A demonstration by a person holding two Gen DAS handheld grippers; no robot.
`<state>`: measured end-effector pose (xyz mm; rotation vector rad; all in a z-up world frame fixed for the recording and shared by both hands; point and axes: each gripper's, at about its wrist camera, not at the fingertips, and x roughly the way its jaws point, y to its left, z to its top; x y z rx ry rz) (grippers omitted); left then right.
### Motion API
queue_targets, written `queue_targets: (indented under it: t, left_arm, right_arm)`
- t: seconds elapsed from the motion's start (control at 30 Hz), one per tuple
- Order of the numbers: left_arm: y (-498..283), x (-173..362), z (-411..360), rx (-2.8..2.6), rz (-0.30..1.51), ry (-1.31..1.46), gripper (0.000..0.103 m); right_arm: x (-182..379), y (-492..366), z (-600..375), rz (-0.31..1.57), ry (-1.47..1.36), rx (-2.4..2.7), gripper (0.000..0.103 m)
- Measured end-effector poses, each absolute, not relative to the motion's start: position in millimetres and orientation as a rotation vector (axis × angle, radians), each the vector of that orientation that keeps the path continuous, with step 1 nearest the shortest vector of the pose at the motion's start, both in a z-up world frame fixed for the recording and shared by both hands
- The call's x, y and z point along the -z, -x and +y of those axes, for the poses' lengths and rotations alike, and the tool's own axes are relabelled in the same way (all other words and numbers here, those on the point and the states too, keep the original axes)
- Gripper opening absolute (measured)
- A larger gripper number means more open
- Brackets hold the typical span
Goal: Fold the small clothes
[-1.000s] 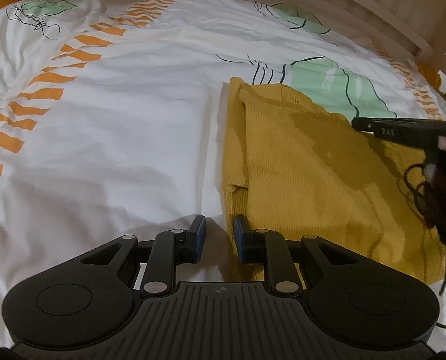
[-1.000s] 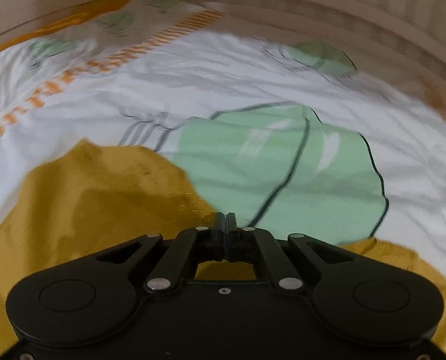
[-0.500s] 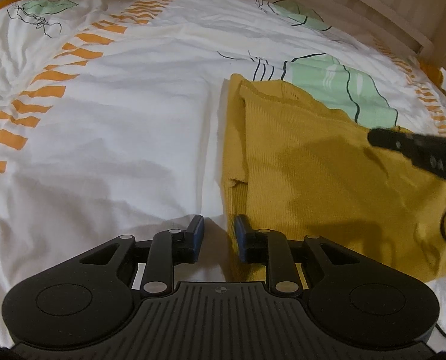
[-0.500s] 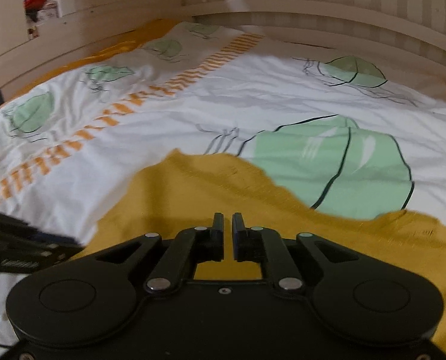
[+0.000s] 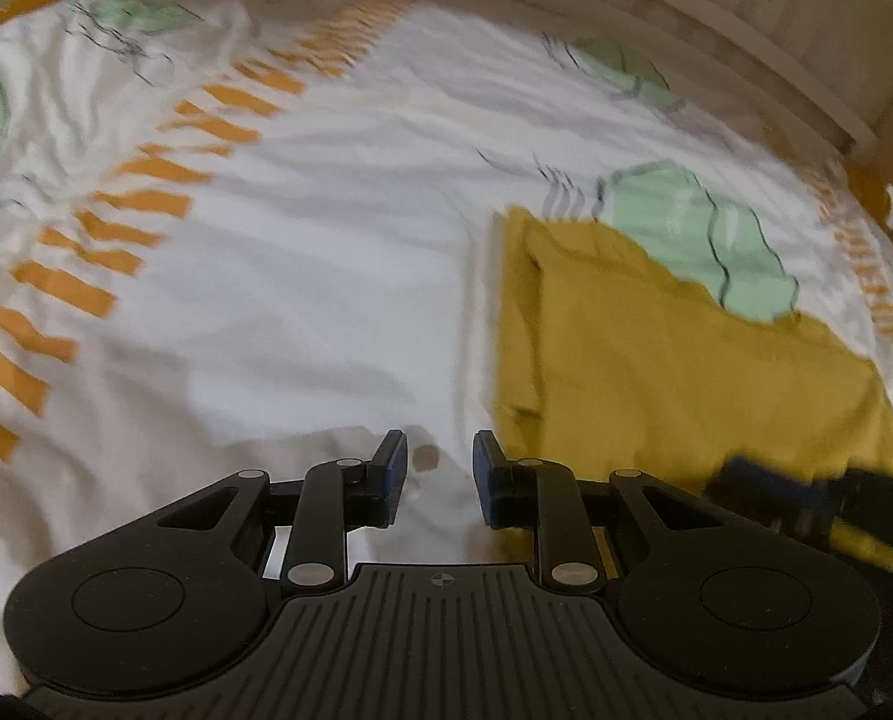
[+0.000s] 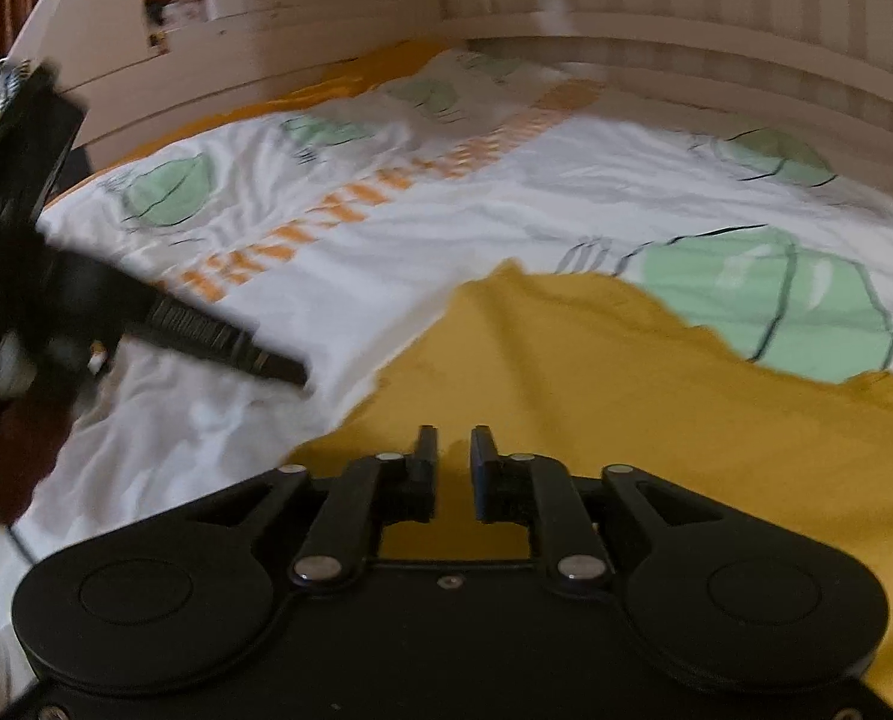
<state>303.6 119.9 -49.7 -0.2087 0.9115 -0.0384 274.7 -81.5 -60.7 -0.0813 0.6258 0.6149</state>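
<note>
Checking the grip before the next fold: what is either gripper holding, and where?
Nothing: the left gripper is open over the sheet; the right gripper's jaws are opening above the yellow garment.

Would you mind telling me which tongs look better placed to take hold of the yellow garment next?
Probably right: the right tongs, opening with nothing between, sit over the garment. The left tongs sit over bare sheet beside it.

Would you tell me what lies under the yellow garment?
The yellow garment lies on a white bedsheet with a green leaf print partly covered by its far edge. Anything else beneath is hidden.
</note>
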Motion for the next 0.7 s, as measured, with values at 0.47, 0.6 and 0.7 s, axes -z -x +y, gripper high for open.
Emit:
queue_targets:
  t: [0.47, 0.6, 0.7]
  left_arm:
    - [-302, 33, 131, -0.029, 0.823, 0.166, 0.024]
    - [-301, 32, 131, -0.031, 0.820, 0.162, 0.024]
    - [-300, 32, 131, -0.030, 0.818, 0.163, 0.024]
  right_arm:
    - [72, -268, -22, 0.647, 0.015, -0.584, 0.052]
    - [76, -267, -16, 0.678, 0.029, -0.535, 0.052]
    - [78, -267, -15, 0.700, 0.038, -0.528, 0.013]
